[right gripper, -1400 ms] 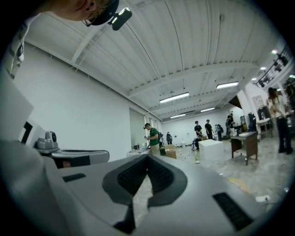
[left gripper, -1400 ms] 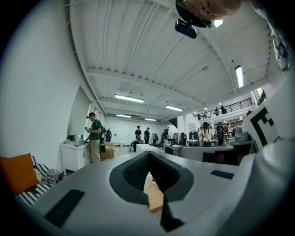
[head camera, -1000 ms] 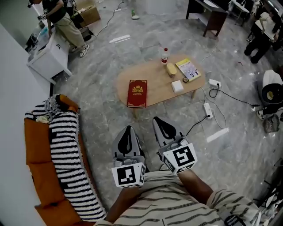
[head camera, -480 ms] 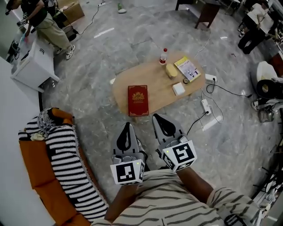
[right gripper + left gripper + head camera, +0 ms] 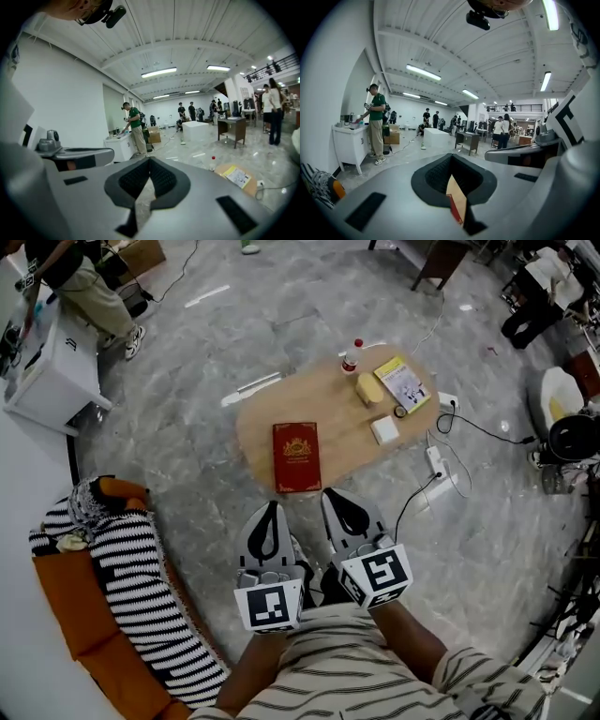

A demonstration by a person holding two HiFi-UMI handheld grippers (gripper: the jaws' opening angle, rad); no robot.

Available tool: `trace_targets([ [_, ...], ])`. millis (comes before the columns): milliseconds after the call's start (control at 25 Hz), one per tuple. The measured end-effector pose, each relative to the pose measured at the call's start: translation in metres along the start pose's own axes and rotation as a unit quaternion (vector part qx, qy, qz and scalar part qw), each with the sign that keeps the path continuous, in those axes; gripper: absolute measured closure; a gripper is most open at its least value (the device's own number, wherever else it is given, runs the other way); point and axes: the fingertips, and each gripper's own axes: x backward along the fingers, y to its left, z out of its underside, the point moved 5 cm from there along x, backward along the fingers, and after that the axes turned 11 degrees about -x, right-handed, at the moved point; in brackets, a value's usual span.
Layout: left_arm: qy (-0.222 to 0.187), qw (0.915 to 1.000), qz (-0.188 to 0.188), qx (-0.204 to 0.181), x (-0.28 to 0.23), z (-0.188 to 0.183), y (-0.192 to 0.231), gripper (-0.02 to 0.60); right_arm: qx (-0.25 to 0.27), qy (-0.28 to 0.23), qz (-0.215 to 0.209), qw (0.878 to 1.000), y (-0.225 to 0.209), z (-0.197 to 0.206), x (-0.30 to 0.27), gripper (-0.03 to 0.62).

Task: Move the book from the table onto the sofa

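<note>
Red rect. book, oval wood tbl

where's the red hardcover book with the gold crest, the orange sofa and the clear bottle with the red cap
red hardcover book (image 5: 296, 457): head view, middle of its cover
orange sofa (image 5: 64, 594): head view, bare seat cushion
clear bottle with red cap (image 5: 350, 360): head view, its body

The sofa runs off the picture's left edge. The left gripper hides the book, except for a thin red sliver.
</note>
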Motion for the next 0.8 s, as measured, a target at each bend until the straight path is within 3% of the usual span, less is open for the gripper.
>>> trace_targets([
  [400,0.084,0.9959,0.031,0.011,-0.072,0.065,0.015,0.575,-0.032,0.049,0.043,0.997,-0.056,0.039,-0.062,0.580],
  [800,0.162,0.9857,0.027,0.036,-0.147,0.174,0.031,0.575,-0.065,0.123,0.040,0.989,-0.122,0.120,-0.137,0.580],
])
